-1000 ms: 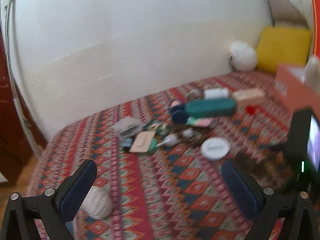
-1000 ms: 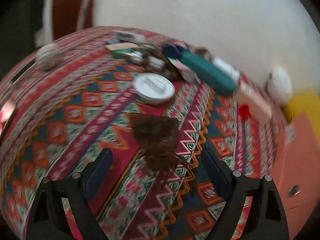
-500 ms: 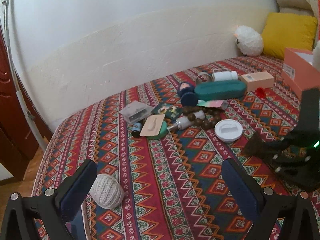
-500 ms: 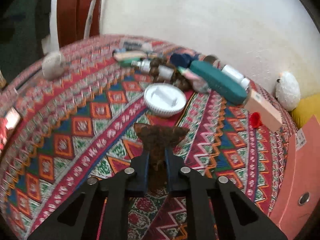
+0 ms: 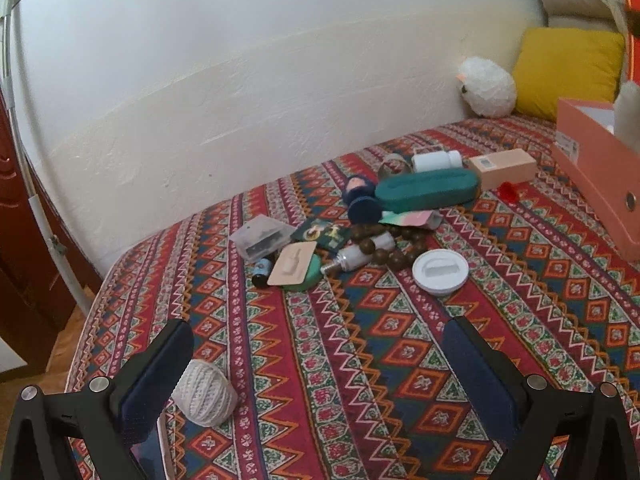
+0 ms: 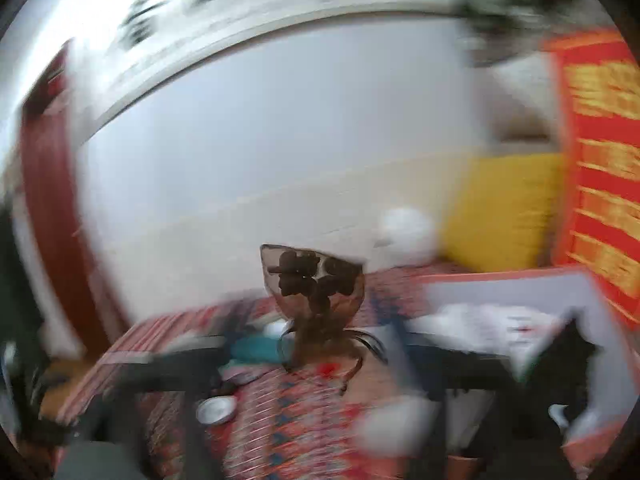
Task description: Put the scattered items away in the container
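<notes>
The bed [image 5: 360, 360] ahead of the left gripper [image 5: 320, 384] no longer carries the brown mesh pouch [image 6: 316, 284]: half a second ago it lay pinched on the cover, now it rides up in the right gripper [image 6: 320, 356], swung toward the orange box [image 5: 592, 168] to its right. Its fingers are motion-blurred but look closed on the pouch's neck. Left gripper wide apart, empty, with the white yarn ball [image 5: 204, 398] just beyond its left finger.

Both wrist views low over patterned bedspread [image 5: 360, 360], wall-facing
</notes>
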### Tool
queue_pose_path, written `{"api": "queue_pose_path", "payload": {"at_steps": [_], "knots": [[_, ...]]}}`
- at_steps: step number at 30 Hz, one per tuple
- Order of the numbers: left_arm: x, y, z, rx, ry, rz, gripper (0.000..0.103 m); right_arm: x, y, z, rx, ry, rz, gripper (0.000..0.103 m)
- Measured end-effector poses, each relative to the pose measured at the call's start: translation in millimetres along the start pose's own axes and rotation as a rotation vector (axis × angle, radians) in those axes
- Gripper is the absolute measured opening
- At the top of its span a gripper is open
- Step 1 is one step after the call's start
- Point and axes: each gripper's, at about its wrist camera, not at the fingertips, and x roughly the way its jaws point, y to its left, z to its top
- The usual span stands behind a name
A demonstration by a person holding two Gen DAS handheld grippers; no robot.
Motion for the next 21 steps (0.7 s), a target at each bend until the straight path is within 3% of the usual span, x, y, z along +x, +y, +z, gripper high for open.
{"api": "queue_pose_path", "payload": {"at_steps": [5, 9, 12, 15, 18, 21], "knots": [[1.4, -11.2, -0.5, 0.041, 0.002, 0.012, 0.103, -29.9, -105.4, 6.2, 0.365, -0.090, 0.022, 0.103], [1.9, -16.0, 3.1, 0.038, 0.000, 0.003, 0.103, -40.2, -127.7, -0.3, 0.469, -0.085, 0.094, 0.103], [3.6, -15.3, 7.9, 0.002, 0.005, -0.027, 0.103, -21.0, -97.4, -8.6, 0.337, 0.040, 0.165, 0.103], [5.3, -11.8, 12.9, -0.048, 0.012, -0.064, 0.103, 22.2, -46.0, -32.9, 0.105, 0.290, 0.220, 0.103], [7.5, -3.3, 14.2, -0.105, 0.022, -0.073, 0.103, 67.9, -34.0, -71.9, 0.034, 0.468, 0.095, 0.102], [10.6, 11.9, 11.3, -0.164, 0.036, -0.057, 0.103, 97.0, -64.1, -87.8, 0.138, 0.521, -0.043, 0.097]]}}
